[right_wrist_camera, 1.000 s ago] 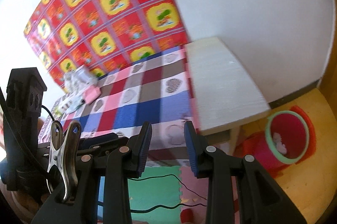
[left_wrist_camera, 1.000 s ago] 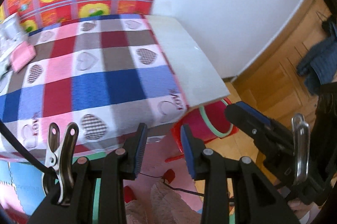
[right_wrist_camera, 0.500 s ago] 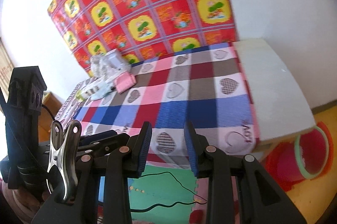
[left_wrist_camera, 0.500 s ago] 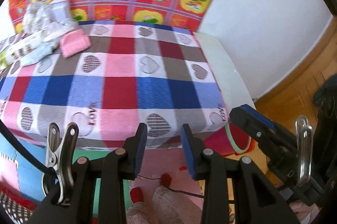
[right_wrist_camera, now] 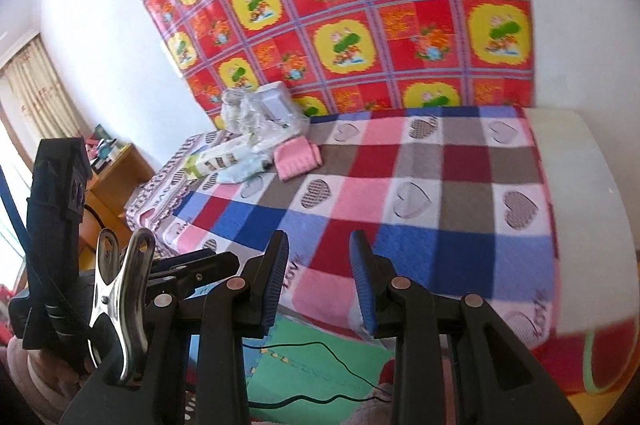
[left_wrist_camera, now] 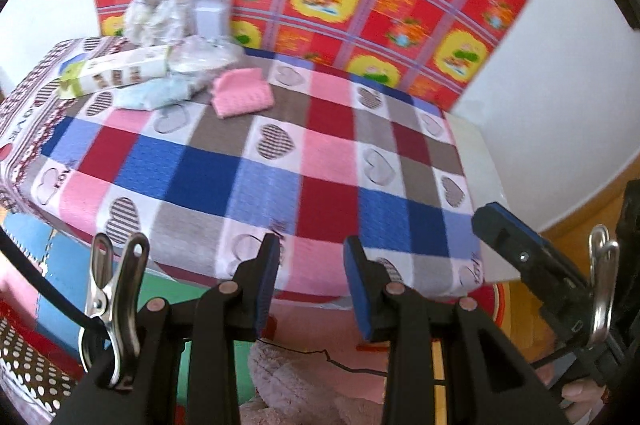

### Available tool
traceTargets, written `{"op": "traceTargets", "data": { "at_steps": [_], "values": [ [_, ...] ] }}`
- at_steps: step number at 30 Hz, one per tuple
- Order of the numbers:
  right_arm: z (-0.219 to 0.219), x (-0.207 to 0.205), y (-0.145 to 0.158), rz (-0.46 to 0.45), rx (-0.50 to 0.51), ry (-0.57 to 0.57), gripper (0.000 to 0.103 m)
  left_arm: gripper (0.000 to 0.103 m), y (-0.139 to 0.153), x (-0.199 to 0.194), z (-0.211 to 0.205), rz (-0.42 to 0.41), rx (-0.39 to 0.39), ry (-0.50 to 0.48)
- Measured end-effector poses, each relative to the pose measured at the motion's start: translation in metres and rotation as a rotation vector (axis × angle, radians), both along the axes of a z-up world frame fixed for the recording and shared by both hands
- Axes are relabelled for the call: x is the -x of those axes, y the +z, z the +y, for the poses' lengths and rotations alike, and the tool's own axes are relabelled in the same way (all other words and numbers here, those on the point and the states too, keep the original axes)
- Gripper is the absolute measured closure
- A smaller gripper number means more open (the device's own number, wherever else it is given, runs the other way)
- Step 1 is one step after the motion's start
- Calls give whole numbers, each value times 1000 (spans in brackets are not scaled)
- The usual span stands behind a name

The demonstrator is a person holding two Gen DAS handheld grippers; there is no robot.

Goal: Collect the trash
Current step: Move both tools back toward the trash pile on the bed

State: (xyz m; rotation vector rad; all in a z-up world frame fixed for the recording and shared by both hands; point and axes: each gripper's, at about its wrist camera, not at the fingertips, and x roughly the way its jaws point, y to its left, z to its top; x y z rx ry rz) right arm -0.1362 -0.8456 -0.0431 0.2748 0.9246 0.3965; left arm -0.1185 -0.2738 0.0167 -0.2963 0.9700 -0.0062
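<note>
While both grippers hang over the near edge of the checkered table point(left_wrist_camera: 280, 185), the left gripper point(left_wrist_camera: 312, 285) and right gripper point(right_wrist_camera: 320, 279) each have their blue pads a bit apart with nothing between them. All the trash sits way ahead and off to the left at the far corner: a crumpled plastic bag point(left_wrist_camera: 156, 13), a long white box point(left_wrist_camera: 116, 71), a pale blue wrapper point(left_wrist_camera: 160, 95) and a folded pink cloth point(left_wrist_camera: 242, 97) just right of it. Red bin point(right_wrist_camera: 596, 361) pokes out below the table, low to the right of the right gripper.
</note>
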Motion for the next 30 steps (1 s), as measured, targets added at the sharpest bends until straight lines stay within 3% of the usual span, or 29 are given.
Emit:
{"op": "traceTargets", "data": {
  "at_steps": [17,30],
  "values": [
    [46,-94,-31,50,-47,97,70,69,-4,-70,91,32,-27,149],
    [90,-162,-42,55,-49,174,70,69,-4,-112,142,32,-4,222]
  ]
}}
